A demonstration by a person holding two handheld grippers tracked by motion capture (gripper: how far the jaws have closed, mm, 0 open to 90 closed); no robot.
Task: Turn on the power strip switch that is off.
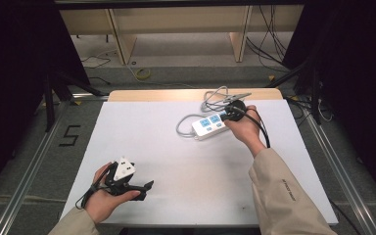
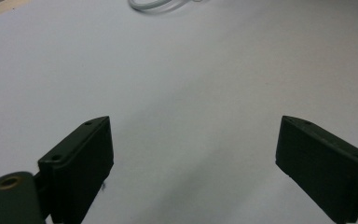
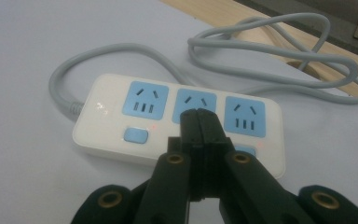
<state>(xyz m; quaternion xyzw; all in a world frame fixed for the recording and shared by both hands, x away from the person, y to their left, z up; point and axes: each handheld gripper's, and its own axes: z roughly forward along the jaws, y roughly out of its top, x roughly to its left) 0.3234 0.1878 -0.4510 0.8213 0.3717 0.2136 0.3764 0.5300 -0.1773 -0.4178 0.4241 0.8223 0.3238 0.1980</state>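
Power strip (image 3: 179,121): my right gripper (image 3: 199,122), jaws pressed together and empty, sits over the middle switch; I'd press straight down. Left gripper (image 2: 193,158) wide, idle.

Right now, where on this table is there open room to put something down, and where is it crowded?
The white table is bare across its whole left half and through the middle, between the left gripper at the near edge and the power strip. The far right is crowded: the strip, its coiled grey cable and the right gripper sit together there.
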